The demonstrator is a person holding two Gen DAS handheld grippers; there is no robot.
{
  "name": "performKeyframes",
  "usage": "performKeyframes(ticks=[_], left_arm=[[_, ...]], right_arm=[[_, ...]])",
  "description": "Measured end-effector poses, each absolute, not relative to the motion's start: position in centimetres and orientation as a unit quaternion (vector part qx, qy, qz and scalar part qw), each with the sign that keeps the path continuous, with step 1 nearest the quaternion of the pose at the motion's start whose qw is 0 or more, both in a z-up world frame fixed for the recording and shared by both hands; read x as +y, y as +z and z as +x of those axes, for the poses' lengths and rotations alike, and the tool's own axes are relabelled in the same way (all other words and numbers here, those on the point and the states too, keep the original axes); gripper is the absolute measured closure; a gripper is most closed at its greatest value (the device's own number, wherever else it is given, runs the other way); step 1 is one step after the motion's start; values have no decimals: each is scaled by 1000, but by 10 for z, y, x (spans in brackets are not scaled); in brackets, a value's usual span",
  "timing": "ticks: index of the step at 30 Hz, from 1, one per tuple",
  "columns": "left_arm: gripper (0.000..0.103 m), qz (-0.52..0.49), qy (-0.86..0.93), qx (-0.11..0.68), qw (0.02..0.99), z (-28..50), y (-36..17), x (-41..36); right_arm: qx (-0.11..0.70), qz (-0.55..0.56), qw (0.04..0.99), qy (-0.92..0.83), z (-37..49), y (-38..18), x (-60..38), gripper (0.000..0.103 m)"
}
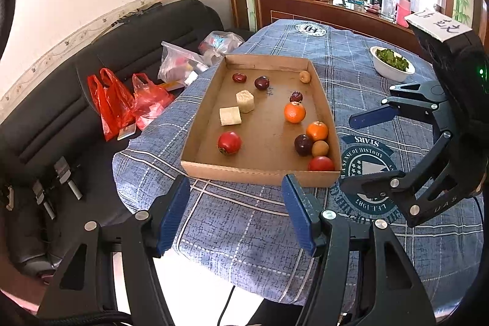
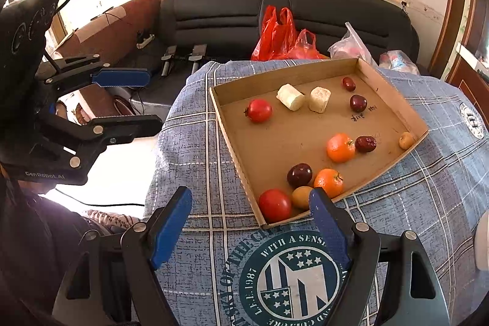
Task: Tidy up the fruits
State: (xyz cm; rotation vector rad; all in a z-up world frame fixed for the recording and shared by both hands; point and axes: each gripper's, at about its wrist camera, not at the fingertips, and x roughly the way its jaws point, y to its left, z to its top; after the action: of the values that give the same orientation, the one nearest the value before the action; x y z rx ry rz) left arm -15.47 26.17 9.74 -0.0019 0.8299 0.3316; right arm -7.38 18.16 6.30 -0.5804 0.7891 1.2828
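A shallow cardboard tray (image 1: 211,99) (image 2: 388,93) on the blue checked tablecloth holds several fruits: two oranges (image 1: 294,112) (image 2: 340,147), red tomatoes (image 1: 229,142) (image 2: 259,110), dark plums (image 1: 262,83) (image 2: 299,175), red dates (image 1: 239,77) (image 2: 365,143), small brown fruits (image 1: 305,76) (image 2: 406,140) and two pale chunks (image 1: 245,101) (image 2: 290,96). My left gripper (image 1: 237,211) is open and empty, just short of the tray's near edge. My right gripper (image 2: 250,226) is open and empty by the tray's corner; it also shows in the left wrist view (image 1: 363,148).
A white bowl of greens (image 1: 392,63) stands on the table beyond the tray. A black sofa (image 1: 91,87) (image 2: 232,17) behind the table carries red plastic bags (image 1: 119,99) (image 2: 281,35) and clear bags (image 1: 180,66). A cluttered wooden sideboard (image 1: 321,8) is by the window.
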Motion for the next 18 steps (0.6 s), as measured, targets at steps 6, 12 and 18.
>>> performKeyframes(ticks=[6, 12, 18], left_arm=[[41, 1, 163, 402, 901, -157, 98, 263], [41, 3, 164, 404, 900, -156, 98, 263], [41, 3, 164, 407, 899, -156, 97, 264]], right_arm=[[351, -260, 693, 574, -75, 65, 182, 23], [350, -259, 691, 576, -75, 65, 183, 22], [352, -261, 690, 575, -74, 65, 183, 22]])
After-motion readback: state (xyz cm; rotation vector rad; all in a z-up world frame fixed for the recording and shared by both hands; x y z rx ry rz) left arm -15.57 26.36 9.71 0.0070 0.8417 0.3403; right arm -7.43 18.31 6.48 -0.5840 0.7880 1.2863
